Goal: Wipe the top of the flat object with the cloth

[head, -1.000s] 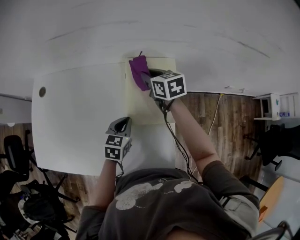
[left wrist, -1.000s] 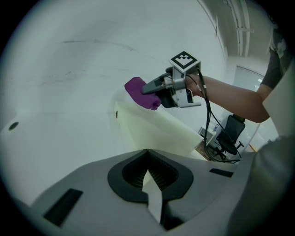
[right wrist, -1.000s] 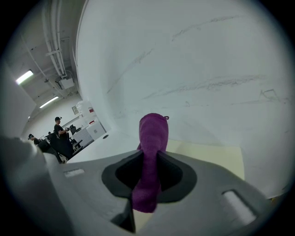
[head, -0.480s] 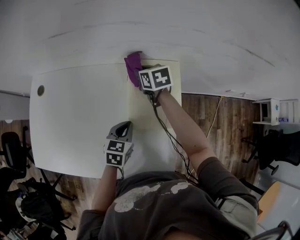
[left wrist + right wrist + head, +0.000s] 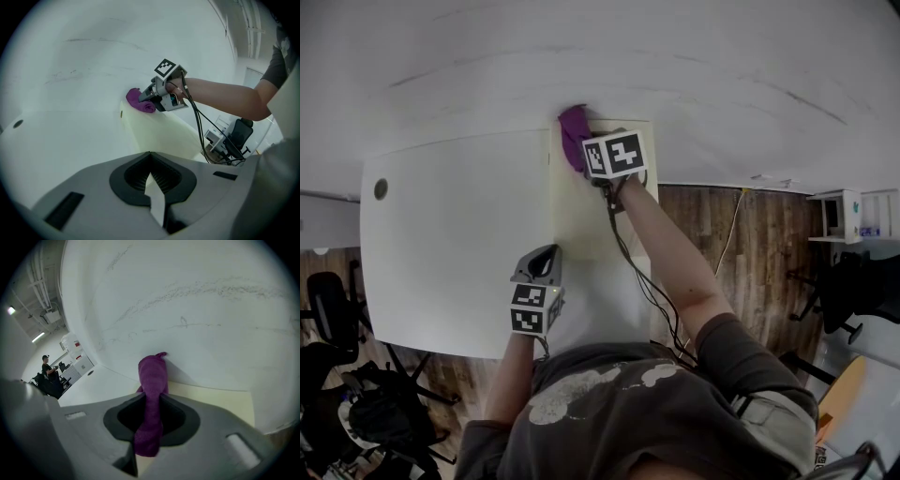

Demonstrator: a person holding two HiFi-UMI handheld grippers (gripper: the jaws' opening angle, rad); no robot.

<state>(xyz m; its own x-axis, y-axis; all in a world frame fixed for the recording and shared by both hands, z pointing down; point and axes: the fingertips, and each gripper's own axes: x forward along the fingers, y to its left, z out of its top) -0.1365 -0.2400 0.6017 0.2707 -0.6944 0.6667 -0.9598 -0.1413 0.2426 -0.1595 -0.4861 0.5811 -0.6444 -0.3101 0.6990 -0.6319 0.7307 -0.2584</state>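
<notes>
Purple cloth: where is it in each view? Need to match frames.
Head view: cloth top centre, on the board's far-left corner, held by the right gripper.
Left gripper view: just above centre, left of middle.
Right gripper view: dead centre, clamped between the jaws.
Shared landmark: the cream board under it.

A white laminate desk with rounded corners (image 5: 450, 234) fills the middle of the head view, with a small round cable hole (image 5: 381, 188) near its 9 o'clock edge. A scuffed white wall (image 5: 694, 66) spans 12 o'clock. Dark wood-plank floor (image 5: 759, 253) shows at 3 o'clock, with a small white shelf unit (image 5: 839, 214) farther out. Black office chairs (image 5: 328, 305) crowd 8 o'clock. In the right gripper view a ceiling strip light (image 5: 38, 337) glows at 9 o'clock.
</notes>
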